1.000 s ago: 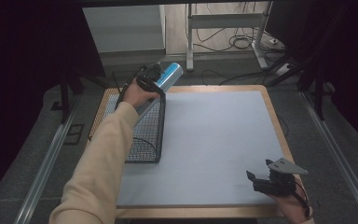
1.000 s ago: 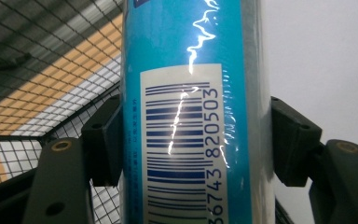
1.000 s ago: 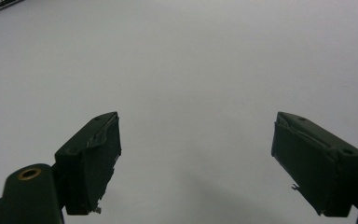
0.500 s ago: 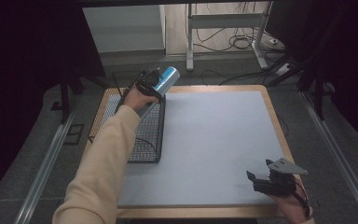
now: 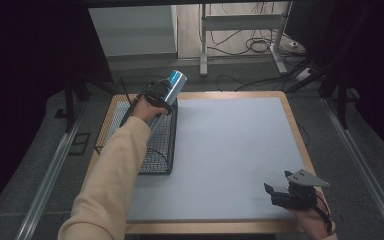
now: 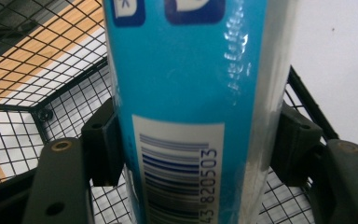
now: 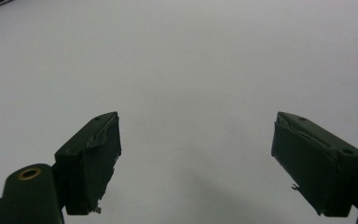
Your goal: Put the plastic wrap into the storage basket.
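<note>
My left gripper (image 5: pixel 166 93) is clamped on a blue can (image 5: pixel 172 84) over the far end of the wire basket (image 5: pixel 155 150), which sits along the counter's (image 5: pixel 230 150) left edge. The basket's mesh lies right beneath the can. My right gripper (image 5: pixel 285 192) rests near the counter's near right corner, jaws spread wide apart over bare white surface.

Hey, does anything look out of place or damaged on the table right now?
Nothing stands out. The left gripper holds a blue can tilted over the wire basket, undented as far as shows. The right gripper is open above the bare white mat.
</note>
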Demonstrator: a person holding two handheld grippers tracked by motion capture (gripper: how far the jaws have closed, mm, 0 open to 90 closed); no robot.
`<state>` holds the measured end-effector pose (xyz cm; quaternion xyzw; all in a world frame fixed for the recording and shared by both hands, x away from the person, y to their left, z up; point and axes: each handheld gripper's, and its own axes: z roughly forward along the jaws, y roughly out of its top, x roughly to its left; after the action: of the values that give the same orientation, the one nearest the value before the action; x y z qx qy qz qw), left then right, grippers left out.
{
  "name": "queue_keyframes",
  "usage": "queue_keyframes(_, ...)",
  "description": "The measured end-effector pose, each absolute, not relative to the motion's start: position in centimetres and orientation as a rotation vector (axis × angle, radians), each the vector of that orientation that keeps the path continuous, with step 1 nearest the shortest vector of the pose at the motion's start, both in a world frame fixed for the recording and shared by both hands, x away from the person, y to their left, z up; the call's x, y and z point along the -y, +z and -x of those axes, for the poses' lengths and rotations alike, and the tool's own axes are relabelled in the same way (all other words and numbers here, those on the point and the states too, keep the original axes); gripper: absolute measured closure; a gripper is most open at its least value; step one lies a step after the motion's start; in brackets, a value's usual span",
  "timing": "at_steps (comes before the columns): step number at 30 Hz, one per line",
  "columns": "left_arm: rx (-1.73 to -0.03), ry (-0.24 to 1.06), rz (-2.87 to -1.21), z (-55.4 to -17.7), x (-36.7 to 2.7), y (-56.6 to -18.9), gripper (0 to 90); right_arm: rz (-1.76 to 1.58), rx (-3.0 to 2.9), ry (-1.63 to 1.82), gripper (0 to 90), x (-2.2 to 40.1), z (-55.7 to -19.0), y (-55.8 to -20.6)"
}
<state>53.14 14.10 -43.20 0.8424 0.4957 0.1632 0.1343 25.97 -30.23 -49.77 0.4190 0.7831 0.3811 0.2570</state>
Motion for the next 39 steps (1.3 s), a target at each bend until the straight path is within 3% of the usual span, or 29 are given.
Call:
queue_keyframes(16,-1.444,0.499,-2.446,-53.1,-14.2,-43.5,31.1,-1.13,-2.127,1.04,15.9,30.1,-25.8,-49.7)
queue_keyframes(22,-1.461,0.473,-2.306,-52.2,-14.5,-41.2,19.0,-1.131,-2.127,1.04,15.9,30.2,-25.7,-49.7)
queue_keyframes(28,-1.411,0.411,-2.232,-50.2,-14.5,-39.6,14.4,-1.132,-2.124,1.04,15.9,30.2,-25.7,-49.7)
queue_keyframes(39,-1.165,0.398,-2.165,-44.1,-12.3,-36.6,15.0,-1.137,-2.114,1.043,15.9,30.1,-25.9,-49.6)
